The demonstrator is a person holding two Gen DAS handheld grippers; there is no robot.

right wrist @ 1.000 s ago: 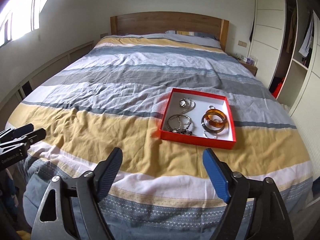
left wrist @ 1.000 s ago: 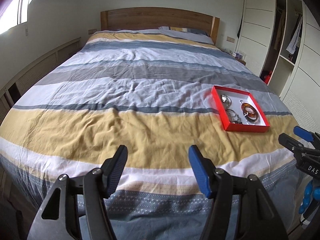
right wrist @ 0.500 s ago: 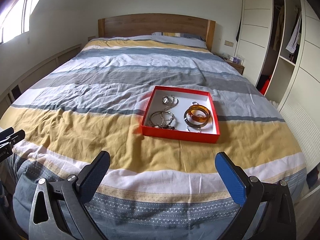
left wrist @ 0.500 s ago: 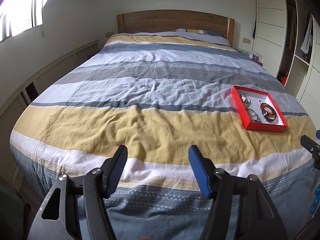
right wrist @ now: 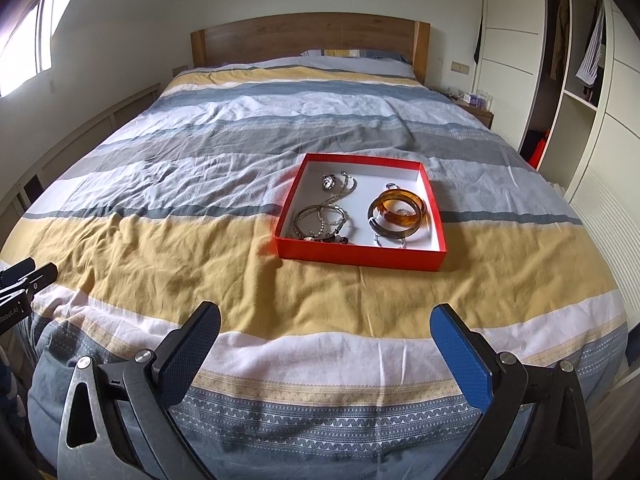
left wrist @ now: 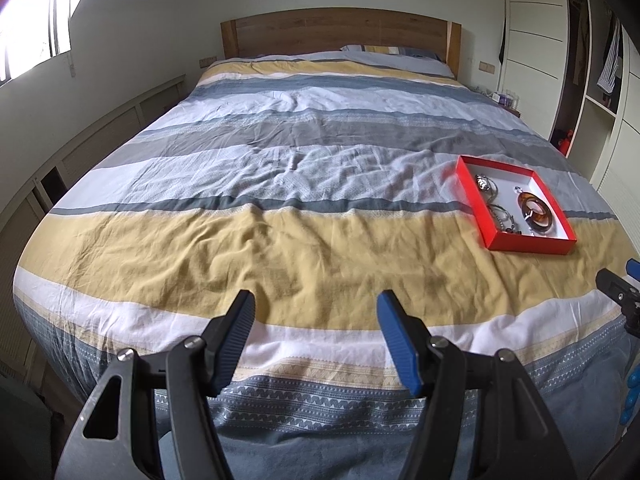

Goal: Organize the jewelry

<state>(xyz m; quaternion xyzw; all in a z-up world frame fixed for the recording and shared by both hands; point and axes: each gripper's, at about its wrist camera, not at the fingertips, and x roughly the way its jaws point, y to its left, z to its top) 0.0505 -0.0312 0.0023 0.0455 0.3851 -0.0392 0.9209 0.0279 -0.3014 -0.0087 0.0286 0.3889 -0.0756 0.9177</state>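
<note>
On the striped bedspread (right wrist: 248,280), the red jewelry box (right wrist: 360,258) lies well beyond the spread, empty right claw (right wrist: 325,344).

1. The left gripper (left wrist: 314,330) stood at lower centre, jaws apart, nothing between them.
2. A red tray (left wrist: 530,245) of jewelry lay at right on the striped duvet (left wrist: 280,200).

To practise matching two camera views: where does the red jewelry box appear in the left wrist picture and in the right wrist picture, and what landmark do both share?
Left wrist: red jewelry box at right, on the bedspread's yellow stripe.
Right wrist: red jewelry box just right of centre.
Shared landmark: wooden headboard.
</note>
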